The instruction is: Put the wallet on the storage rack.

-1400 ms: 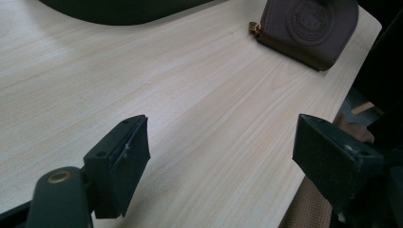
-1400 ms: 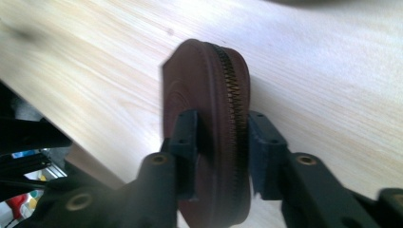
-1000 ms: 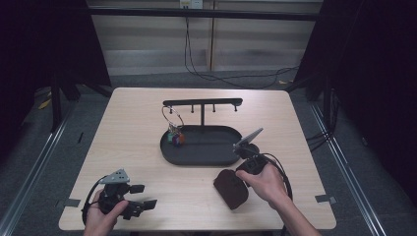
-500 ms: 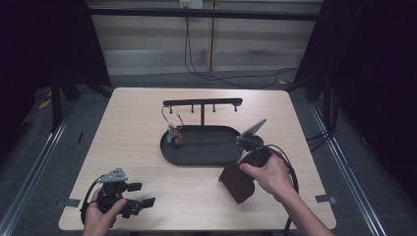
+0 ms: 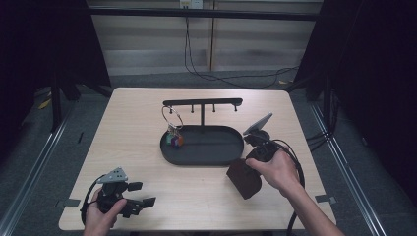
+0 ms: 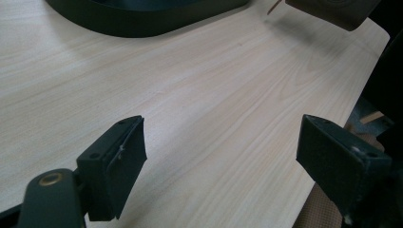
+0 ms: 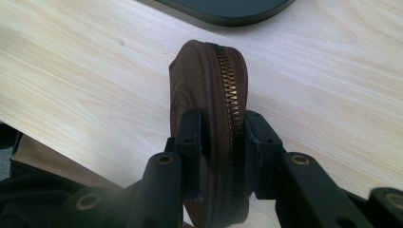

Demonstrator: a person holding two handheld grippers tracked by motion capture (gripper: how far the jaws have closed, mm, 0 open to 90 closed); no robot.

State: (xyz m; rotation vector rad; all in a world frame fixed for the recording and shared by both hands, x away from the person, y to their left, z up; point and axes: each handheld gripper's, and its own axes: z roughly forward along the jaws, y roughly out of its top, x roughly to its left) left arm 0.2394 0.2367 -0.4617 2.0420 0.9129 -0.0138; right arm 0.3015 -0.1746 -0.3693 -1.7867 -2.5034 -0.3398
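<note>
Right gripper view | right gripper (image 7: 221, 137) clamps brown zip pouch (image 7: 209, 85) edge-up, just before black tray (image 5: 201, 145) | left gripper (image 6: 221, 161) wide open, empty, farther off

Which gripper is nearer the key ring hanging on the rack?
Right. The right gripper, shut on the brown pouch, sits beside the tray under the key ring; the left gripper is at the table's near-left corner.

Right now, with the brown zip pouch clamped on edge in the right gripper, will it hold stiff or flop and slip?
The brown zip pouch probably stays fairly stiff: it keeps its rounded shape between the right gripper fingers. Its smooth leather-like sides might slide somewhat. It looks light, held off the table without sagging.
</note>
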